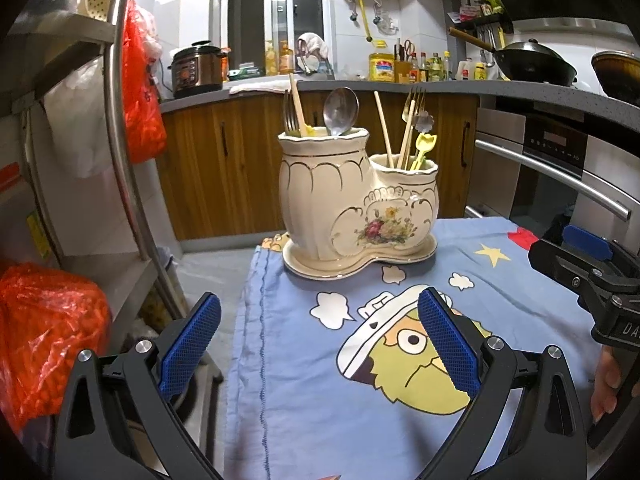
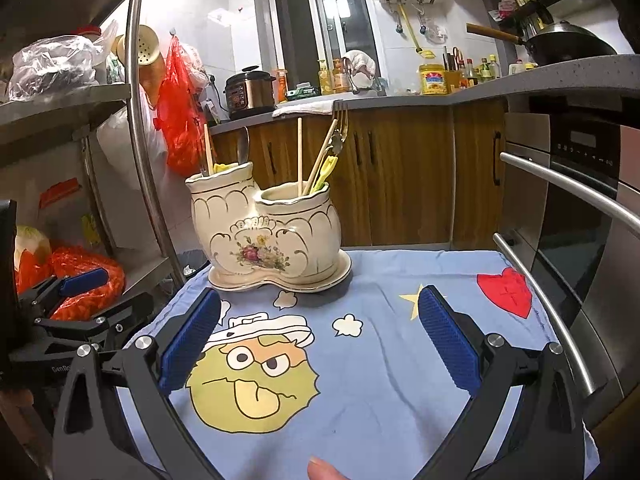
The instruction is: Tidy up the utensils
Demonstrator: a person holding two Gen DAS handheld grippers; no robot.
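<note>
Left tongs (image 1: 320, 344): blue ribbed pads spread wide, nothing between them, hovering over the near part of the worktop; right tongs (image 2: 320, 344): same, wide apart and empty, a fingertip visible at the bottom edge of its view; each pair shows at the edge of the other's camera, so they sit side by side, both short of the holder.

Below them: light-blue cartoon-print cloth (image 1: 400, 440) covering the worktop; no loose utensil visible on the cloth in either view.

Beyond: cream ceramic two-pot utensil holder with gold trim and floral decal (image 1: 352, 200), upright on its matching saucer at the far end of the cloth; taller pot holds a steel fork, a steel spoon (image 1: 341, 111), one wooden chopstick and something yellow; shorter pot holds wooden chopsticks (image 1: 383, 128), a gold fork (image 1: 414, 104), a small yellow plastic fork and a flower-ended metal piece.

Judgement: everything appears potted already, so either near done or not yet begun if sorting by type is wanted; types are mixed across pots, chopsticks split between them; that regrouping is likely what's left.
</note>
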